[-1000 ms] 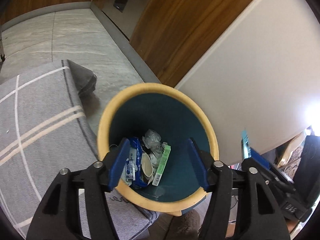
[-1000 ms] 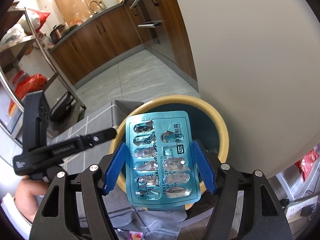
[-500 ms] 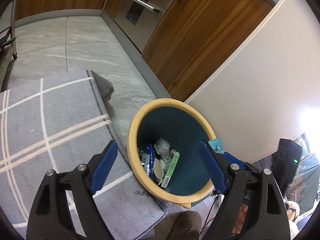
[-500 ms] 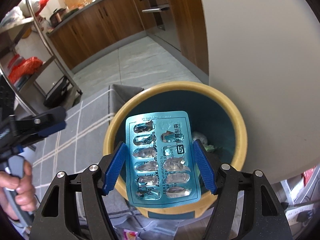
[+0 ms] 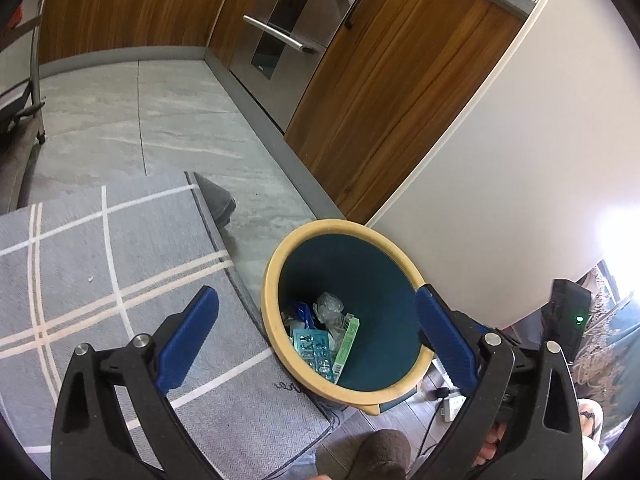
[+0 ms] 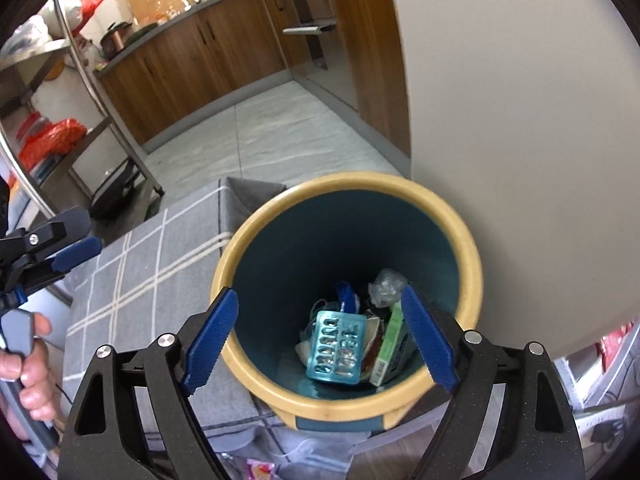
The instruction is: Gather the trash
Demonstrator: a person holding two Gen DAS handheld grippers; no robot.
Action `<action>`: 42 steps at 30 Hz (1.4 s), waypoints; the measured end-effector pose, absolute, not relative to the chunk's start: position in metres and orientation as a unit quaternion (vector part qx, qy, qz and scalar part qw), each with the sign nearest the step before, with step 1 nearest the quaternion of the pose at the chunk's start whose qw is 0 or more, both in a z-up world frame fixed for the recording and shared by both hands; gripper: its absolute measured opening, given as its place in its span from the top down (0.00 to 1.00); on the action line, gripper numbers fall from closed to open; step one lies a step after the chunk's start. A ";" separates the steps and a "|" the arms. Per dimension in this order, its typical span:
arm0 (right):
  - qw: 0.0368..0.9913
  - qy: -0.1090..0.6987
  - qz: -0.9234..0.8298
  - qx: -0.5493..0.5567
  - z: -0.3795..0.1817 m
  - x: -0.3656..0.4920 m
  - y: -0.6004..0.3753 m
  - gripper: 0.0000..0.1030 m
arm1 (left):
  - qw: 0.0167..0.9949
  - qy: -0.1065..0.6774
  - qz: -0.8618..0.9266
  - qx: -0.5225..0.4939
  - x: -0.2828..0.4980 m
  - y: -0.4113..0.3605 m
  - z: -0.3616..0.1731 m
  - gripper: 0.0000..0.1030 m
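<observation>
A teal bin with a yellow rim (image 6: 476, 280) stands on the floor against a white wall; it also shows in the left wrist view (image 5: 272, 276). A teal blister pack (image 6: 338, 348) lies inside it on other trash, beside a green box (image 6: 390, 340) and crumpled plastic (image 6: 386, 282). The pack (image 5: 314, 346) also shows in the left wrist view. My right gripper (image 6: 320, 344) is open and empty just above the bin mouth. My left gripper (image 5: 316, 340) is open and empty, higher up, to the left of the bin.
A grey rug with white lines (image 5: 100, 260) lies left of the bin, one corner folded (image 5: 216, 200). Wooden kitchen cabinets and an oven (image 5: 288, 36) line the far side. A metal shelf rack (image 6: 76, 92) stands at the left. A power strip and cables (image 5: 450, 400) lie behind the bin.
My right gripper opened and the blister pack dropped into the bin. My left gripper drew back up and to the left, away from the bin.
</observation>
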State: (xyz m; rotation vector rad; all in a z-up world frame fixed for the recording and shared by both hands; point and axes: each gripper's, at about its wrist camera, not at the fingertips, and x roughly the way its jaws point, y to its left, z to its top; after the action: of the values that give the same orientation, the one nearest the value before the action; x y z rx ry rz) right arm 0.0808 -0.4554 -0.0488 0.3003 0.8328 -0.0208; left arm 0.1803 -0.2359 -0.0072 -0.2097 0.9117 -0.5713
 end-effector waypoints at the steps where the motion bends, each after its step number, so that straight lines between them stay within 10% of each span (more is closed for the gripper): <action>1: 0.906 0.396 -0.013 0.148 -0.044 0.076 -0.459 0.16 | 0.855 0.432 -0.271 -0.098 0.180 -0.236 -0.005 0.06; 42: 0.946 0.297 -0.075 0.106 0.014 -0.041 -0.481 0.05 | 0.890 0.347 -0.297 0.006 0.098 -0.268 0.030 0.06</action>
State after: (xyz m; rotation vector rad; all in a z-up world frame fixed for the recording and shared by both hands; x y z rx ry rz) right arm -0.0406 -0.4812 0.0145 0.2152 0.6048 -0.1527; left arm 0.0976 -0.2685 0.0301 0.0132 0.7200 -0.6177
